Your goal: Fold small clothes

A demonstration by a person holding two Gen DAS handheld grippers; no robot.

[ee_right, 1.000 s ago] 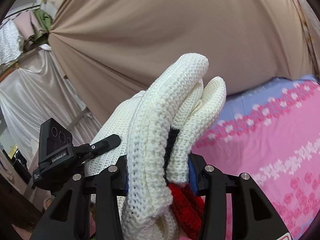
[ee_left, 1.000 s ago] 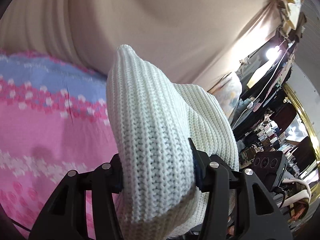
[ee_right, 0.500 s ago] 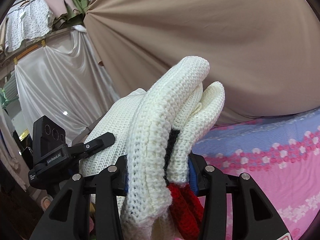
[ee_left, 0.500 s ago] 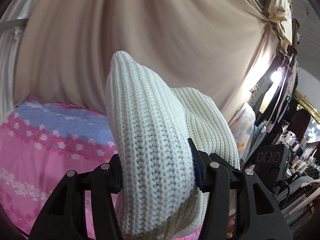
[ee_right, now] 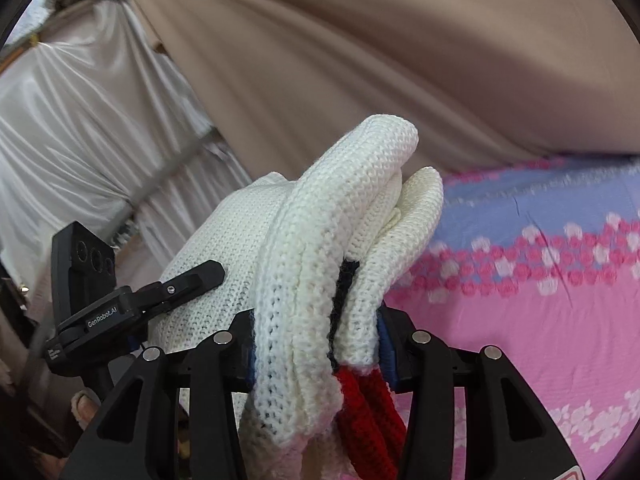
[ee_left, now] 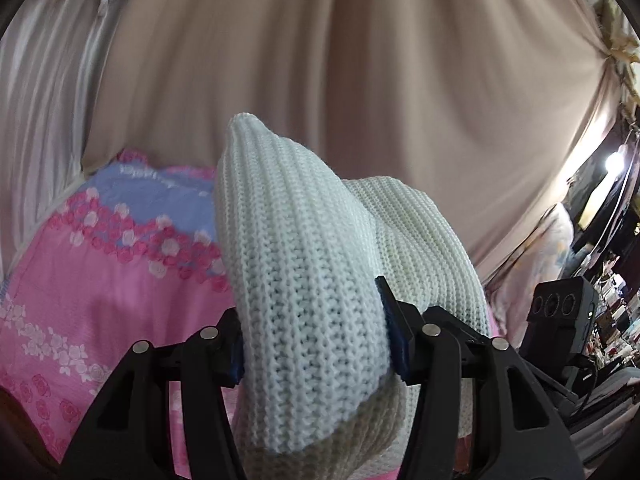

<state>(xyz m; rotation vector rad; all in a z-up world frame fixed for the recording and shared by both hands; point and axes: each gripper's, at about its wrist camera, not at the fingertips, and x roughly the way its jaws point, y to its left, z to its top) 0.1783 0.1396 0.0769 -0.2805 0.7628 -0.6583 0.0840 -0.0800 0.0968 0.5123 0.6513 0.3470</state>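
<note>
While tilted downward, each gripper [ee_left: 314,344] [ee_right: 316,340] clamps the white knit [ee_left: 296,264].

Left wrist view: mounted behind the left gripper [ee_left: 314,344], facing forward along its fingers and tilted somewhat down; white knit garment [ee_left: 304,280] fills the near centre, very close. Pink floral bedspread [ee_left: 92,280] lies left, beige curtain [ee_left: 360,80] far.

Right wrist view: mounted behind the right gripper [ee_right: 316,344], same forward, downward aim; the same garment [ee_right: 312,260] bunches close, bedspread [ee_right: 540,312] right.

Shared: garment, bedspread, curtain [ee_right: 380,60]. The left gripper [ee_right: 192,280] shows in the right view.
</note>
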